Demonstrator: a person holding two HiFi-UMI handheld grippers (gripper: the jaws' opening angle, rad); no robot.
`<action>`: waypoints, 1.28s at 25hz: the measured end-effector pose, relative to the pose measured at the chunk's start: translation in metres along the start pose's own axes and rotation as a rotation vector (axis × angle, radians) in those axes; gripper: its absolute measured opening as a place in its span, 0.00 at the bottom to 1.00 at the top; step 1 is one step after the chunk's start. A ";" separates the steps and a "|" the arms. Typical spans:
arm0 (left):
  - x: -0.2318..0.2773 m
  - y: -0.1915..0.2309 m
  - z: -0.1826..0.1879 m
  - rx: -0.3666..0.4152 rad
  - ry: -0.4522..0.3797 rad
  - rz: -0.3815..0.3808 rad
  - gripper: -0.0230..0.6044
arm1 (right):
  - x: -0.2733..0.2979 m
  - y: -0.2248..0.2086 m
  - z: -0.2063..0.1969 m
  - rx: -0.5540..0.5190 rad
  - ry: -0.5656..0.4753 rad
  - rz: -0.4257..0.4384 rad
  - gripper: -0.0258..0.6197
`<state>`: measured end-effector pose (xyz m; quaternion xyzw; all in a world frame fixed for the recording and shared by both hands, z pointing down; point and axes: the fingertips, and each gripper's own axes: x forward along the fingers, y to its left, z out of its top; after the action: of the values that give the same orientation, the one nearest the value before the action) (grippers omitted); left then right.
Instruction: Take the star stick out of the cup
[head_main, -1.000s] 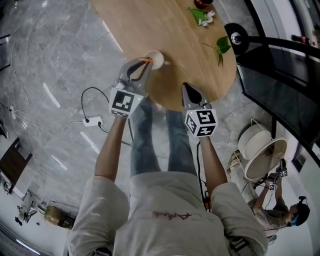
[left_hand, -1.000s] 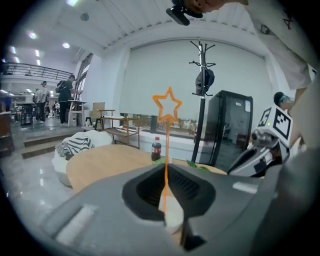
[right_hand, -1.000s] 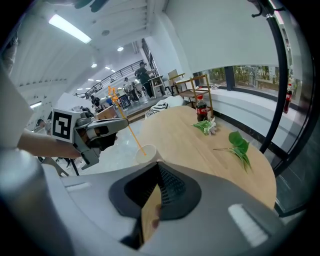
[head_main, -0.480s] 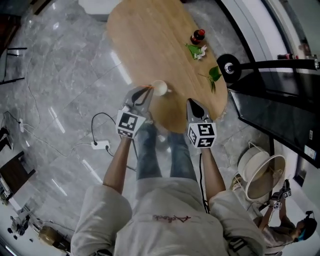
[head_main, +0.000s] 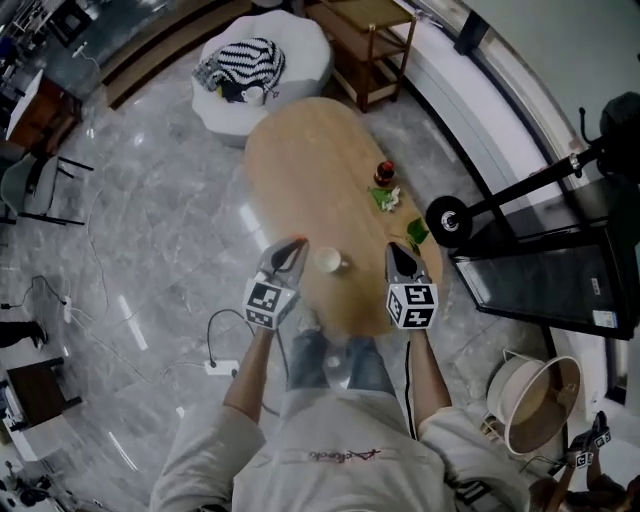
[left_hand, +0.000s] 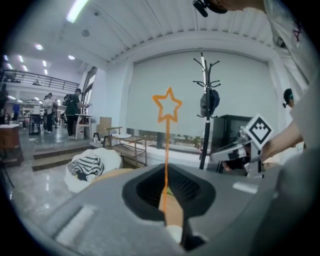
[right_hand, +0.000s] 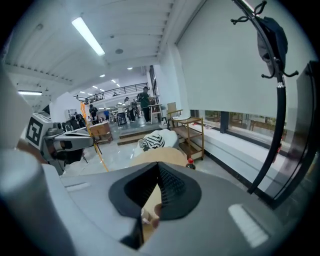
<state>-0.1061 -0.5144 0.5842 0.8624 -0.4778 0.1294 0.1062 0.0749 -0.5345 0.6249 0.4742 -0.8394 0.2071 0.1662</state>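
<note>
**Item:** star stick, thin orange wire, star at the top.
**Location:** pinched by its shaft in the left gripper, jaws closed on it. It is held just beside the white cup on the oval table and appears clear of the cup.
**Right gripper**: jaws pressed together, nothing between them.
**Step:** extraction looks complete.
**Next:** probably carry the stick aside and lay it on bare tabletop, keeping the grip firm until it rests.
</note>
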 end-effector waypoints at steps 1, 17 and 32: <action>-0.004 -0.005 0.011 0.003 -0.007 0.005 0.06 | -0.008 -0.002 0.012 -0.003 -0.014 0.001 0.04; -0.223 -0.167 0.228 0.126 -0.185 0.087 0.06 | -0.313 0.072 0.169 -0.089 -0.260 0.018 0.04; -0.246 -0.184 0.282 0.145 -0.255 0.121 0.06 | -0.347 0.103 0.202 -0.153 -0.324 0.067 0.04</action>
<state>-0.0403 -0.3087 0.2276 0.8469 -0.5279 0.0591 -0.0261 0.1410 -0.3360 0.2665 0.4589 -0.8839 0.0689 0.0572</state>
